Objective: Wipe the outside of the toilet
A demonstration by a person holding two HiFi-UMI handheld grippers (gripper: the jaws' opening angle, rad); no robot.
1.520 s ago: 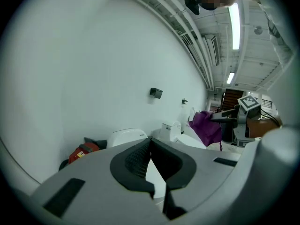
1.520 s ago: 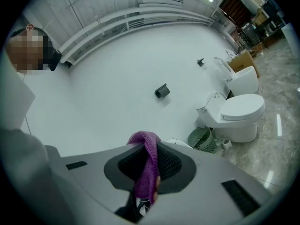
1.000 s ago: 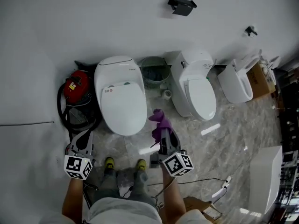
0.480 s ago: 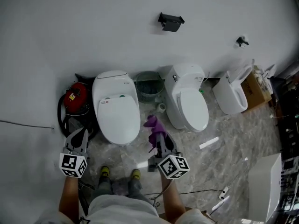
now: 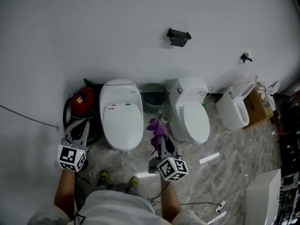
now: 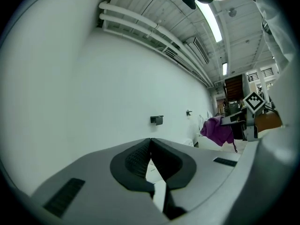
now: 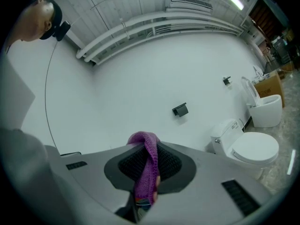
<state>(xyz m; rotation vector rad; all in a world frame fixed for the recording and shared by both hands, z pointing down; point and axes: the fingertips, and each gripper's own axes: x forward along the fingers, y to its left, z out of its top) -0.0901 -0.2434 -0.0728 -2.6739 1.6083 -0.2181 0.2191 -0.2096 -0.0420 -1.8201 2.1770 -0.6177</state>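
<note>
Ahead at 12 o'clock, white oval toilet (image 5: 122, 116) now sits farther off; no wiping yet. Right gripper (image 5: 160, 142) fingers clamp purple knitted cloth (image 5: 156, 127); left gripper (image 5: 80, 126) fingers closed, empty.

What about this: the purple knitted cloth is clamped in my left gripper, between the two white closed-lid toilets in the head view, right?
Wrong gripper. The purple knitted cloth is clamped in the right gripper, as the right gripper view shows; the left gripper is shut on nothing. It does sit between the two white closed-lid toilets.
</note>
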